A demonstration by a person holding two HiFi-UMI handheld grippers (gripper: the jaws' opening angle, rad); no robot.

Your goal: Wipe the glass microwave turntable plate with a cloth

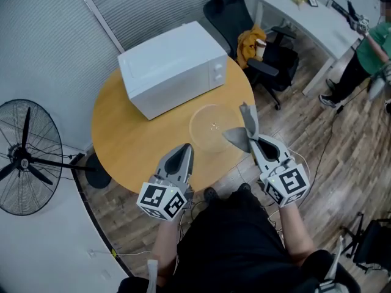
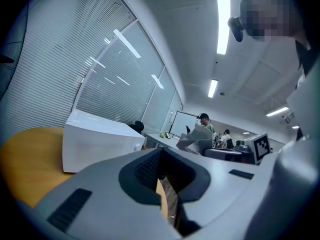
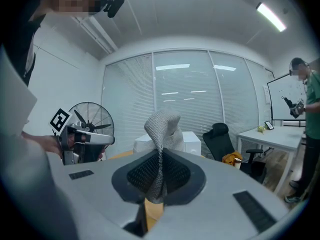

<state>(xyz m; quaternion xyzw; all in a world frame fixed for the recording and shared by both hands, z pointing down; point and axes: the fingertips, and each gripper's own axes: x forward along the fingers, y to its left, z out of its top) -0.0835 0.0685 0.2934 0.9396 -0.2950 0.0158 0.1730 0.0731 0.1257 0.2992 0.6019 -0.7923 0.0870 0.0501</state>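
Observation:
The clear glass turntable plate (image 1: 212, 127) lies flat on the round wooden table (image 1: 122, 139), in front of the white microwave (image 1: 174, 66). My right gripper (image 1: 252, 140) hovers at the plate's right edge, shut on a grey cloth (image 1: 243, 130) that sticks up past the jaws and hangs over the plate's rim. In the right gripper view the cloth (image 3: 161, 129) is pinched between the jaws of the right gripper (image 3: 159, 156). My left gripper (image 1: 186, 148) is shut and empty, just off the plate's near-left edge. In its own view the left gripper (image 2: 161, 151) holds nothing, with the microwave (image 2: 95, 143) beyond.
A standing fan (image 1: 25, 157) is on the floor to the left. A black office chair (image 1: 235, 11) with a yellow garment (image 1: 250, 41) stands behind the table, beside a white desk (image 1: 308, 14). A person in a green top (image 1: 374, 47) stands far right.

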